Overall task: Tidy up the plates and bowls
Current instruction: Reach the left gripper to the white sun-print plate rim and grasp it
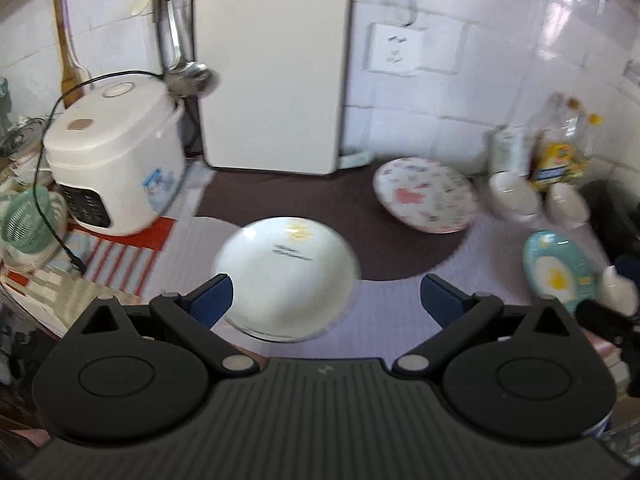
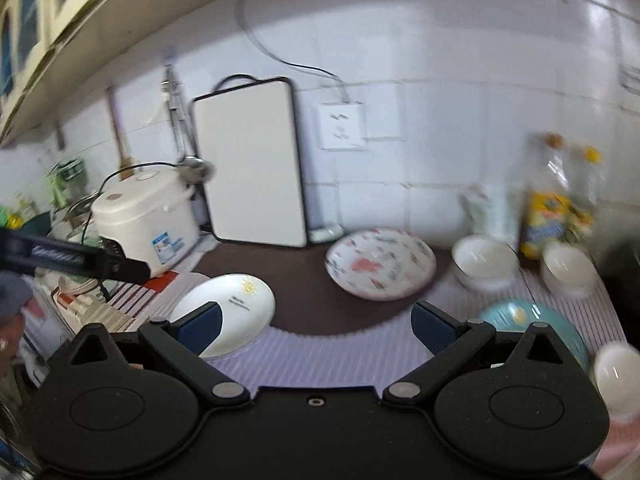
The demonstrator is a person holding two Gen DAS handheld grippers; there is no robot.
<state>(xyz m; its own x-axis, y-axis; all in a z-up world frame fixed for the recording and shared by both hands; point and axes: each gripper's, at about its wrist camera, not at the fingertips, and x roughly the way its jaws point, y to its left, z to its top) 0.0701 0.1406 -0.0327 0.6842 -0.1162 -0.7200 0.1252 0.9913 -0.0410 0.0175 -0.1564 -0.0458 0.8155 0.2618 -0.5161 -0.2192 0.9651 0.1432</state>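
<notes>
Both tools are held spread wide — nothing gripped. Left tool (image 1: 326, 300): white plate (image 1: 286, 278) seen at 12 o'clock on the desk (image 1: 392, 320). Right tool (image 2: 316, 330): patterned plate (image 2: 380, 264) at 1 o'clock, white bowls (image 2: 484, 262) beyond.

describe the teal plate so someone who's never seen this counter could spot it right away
Start at the big white cutting board leaning on the tiled wall, then go right past the floral plate to the two white bowls. Nearer than those lies the teal plate, the only coloured one, printed with a fried egg.
</notes>
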